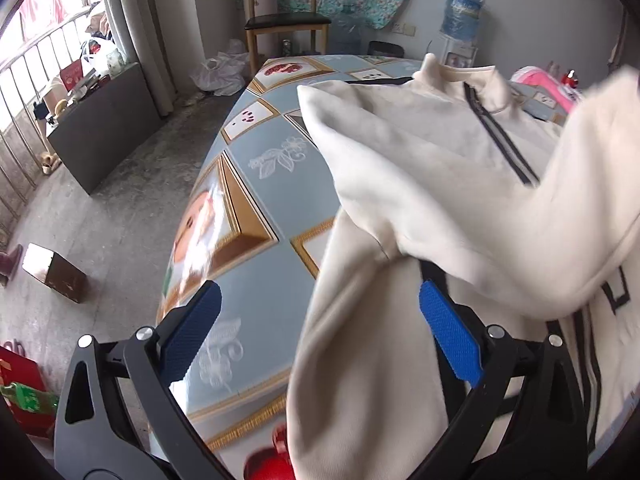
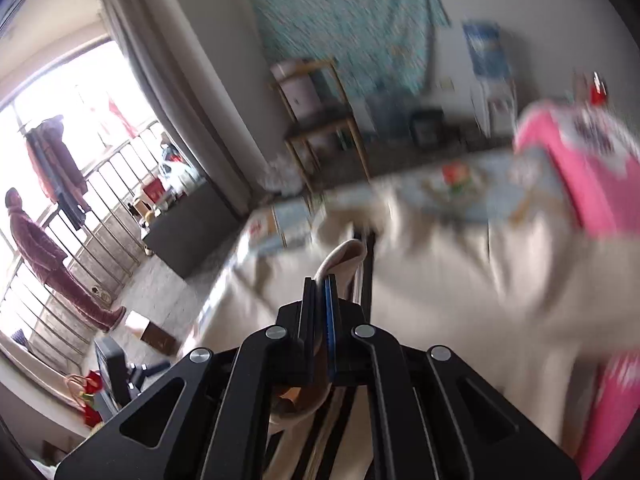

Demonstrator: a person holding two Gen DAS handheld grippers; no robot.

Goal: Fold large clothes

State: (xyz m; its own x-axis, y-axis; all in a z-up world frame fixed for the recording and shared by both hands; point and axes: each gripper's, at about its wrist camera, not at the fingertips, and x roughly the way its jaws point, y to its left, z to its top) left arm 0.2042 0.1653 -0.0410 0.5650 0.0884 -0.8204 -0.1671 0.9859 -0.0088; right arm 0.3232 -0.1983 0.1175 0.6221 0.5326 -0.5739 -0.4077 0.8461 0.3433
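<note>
A cream zip-neck sweatshirt [image 1: 420,152] with black stripes lies on the patterned table [image 1: 260,208]. Its sleeve [image 1: 580,208] is lifted and draped across the body from the right. My left gripper [image 1: 320,300] is open above the garment's near left edge, its blue pads [image 1: 448,332] spread wide, holding nothing. In the right wrist view my right gripper [image 2: 320,284] is shut on a fold of the cream sweatshirt [image 2: 340,258], held above the rest of the garment [image 2: 432,280]. That view is motion-blurred.
A pink garment [image 2: 584,184] lies at the table's far right and shows in the left wrist view [image 1: 540,80]. A wooden chair [image 1: 284,20], water dispenser [image 1: 460,20] and dark cabinet [image 1: 104,124] stand beyond. A small box [image 1: 56,276] sits on the floor left.
</note>
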